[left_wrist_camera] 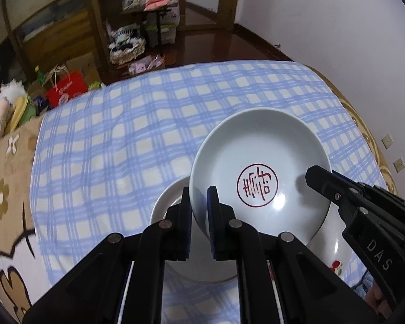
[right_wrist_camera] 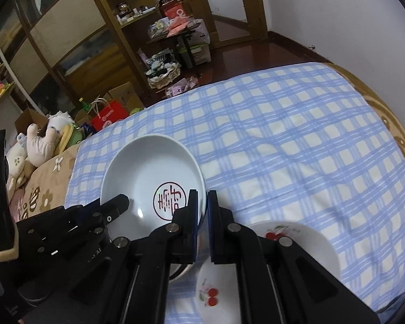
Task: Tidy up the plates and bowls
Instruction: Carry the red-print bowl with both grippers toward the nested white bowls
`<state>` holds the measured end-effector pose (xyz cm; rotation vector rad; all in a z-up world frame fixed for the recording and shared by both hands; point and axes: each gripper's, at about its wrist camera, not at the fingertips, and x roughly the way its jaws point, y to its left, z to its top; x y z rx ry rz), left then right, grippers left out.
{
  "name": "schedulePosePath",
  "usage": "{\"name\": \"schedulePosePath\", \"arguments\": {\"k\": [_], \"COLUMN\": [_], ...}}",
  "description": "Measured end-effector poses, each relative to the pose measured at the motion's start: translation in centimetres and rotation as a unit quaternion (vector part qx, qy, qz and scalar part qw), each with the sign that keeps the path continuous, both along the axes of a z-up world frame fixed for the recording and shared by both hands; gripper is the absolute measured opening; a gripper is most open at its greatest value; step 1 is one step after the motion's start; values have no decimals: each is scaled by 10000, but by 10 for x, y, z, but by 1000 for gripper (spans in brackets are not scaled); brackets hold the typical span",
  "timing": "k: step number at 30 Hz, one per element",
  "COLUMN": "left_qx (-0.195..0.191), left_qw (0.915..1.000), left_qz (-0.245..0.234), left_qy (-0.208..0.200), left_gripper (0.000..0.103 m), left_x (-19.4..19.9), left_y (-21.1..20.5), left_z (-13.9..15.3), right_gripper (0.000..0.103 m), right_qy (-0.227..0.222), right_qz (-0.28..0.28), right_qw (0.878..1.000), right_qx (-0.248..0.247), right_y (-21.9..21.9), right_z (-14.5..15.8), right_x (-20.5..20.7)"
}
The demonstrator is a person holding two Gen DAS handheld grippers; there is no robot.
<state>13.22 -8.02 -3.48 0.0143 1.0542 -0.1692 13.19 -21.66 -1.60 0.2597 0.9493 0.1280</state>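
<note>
The left gripper (left_wrist_camera: 199,202) pinches the near-left rim of a pale plate with a red seal mark (left_wrist_camera: 259,172), one blue-padded finger under the rim and one over it, nearly pressed together on the thin edge. The plate is lifted and tilted, its hollow facing the camera. Just below and behind this gripper's fingers a white bowl (left_wrist_camera: 166,202) shows under the plate's left edge, resting on the blue-checked cloth (left_wrist_camera: 121,135).

To the right of the left gripper, across the plate, the right gripper (left_wrist_camera: 314,178) comes in from the side and bites the plate's far-right rim.

In the right wrist view the right gripper (right_wrist_camera: 202,202) is closed on that same rim, the plate (right_wrist_camera: 148,167) spreading out to its left, and the left gripper (right_wrist_camera: 118,202) grips the opposite edge. Below and to the right of the right gripper's fingers lies a white dish with red cherry prints (right_wrist_camera: 305,245) on the cloth (right_wrist_camera: 297,135).
</note>
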Motion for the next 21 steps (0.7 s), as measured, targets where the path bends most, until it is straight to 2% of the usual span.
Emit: {"name": "schedulePosePath", "arguments": {"k": [18,21], "left_qx": [222,322], "left_qw": [9994,9992], "left_qz": [163,185], "left_qy": [188,119], "left_gripper": [11,11], "left_x": [-25,-30], "left_y": [21,24], "left_z": [-26,-30], "right_gripper": [8,8], "right_qy": [132,168], "right_qz": [325,371], "right_qw": [9994,9991], "right_qx": [82,116], "right_y": [26,30], "right_z": [-27,-33], "right_x": [-19,-20]}}
